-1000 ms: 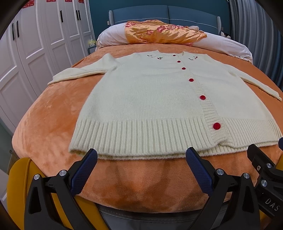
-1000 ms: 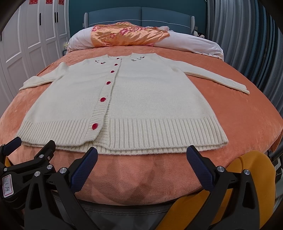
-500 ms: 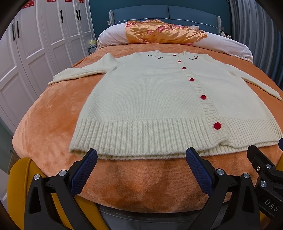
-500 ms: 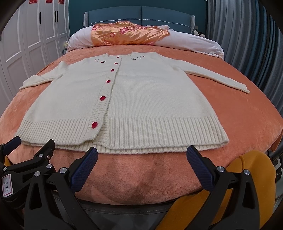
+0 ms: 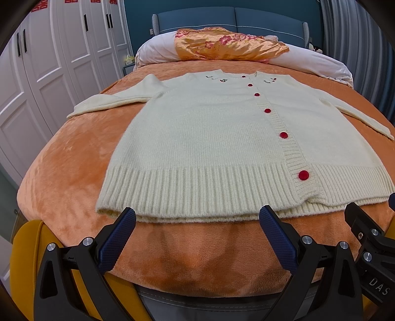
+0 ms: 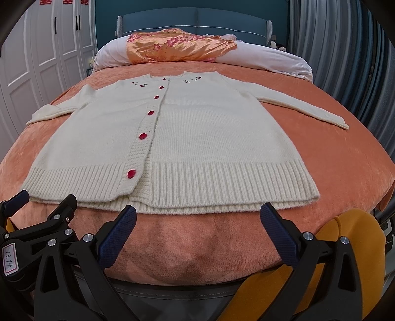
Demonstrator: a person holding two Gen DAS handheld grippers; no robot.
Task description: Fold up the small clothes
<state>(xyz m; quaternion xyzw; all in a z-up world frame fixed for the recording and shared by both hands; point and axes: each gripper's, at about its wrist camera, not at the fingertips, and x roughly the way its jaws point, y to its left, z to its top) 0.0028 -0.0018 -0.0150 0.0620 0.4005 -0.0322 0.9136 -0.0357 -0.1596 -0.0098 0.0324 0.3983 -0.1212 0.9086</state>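
1. on the orange blanket (image 5: 61, 172) of the bed, the cream cardigan (image 5: 209, 138) lies flat and buttoned, collar toward the pillows, ribbed hem toward the cameras, both sleeves spread out to the sides.
2. compared with a second ago, almost nothing has changed: the cardigan sits in the same spot, same creases, red buttons (image 5: 303, 174) in the same line down the placket.
3. left gripper (image 5: 197, 217) is spread wide and holds nothing, its blue pads (image 5: 118, 237) hanging just short of the hem, apart from the knit, same as before.
4. right gripper (image 6: 197, 216) is likewise wide apart and empty, pads (image 6: 279, 234) just in front of the hem on the blanket's near edge, no shift from the earlier view.
5. each gripper peeks into the other's view: right gripper at the lower right edge of the left camera (image 5: 370, 242), left gripper at the lower left of the right camera (image 6: 37, 222).
6. far behind, an orange floral pillow (image 5: 229, 47) rests against the blue headboard (image 5: 234, 17); white wardrobe doors (image 5: 49, 61) stand to the left.
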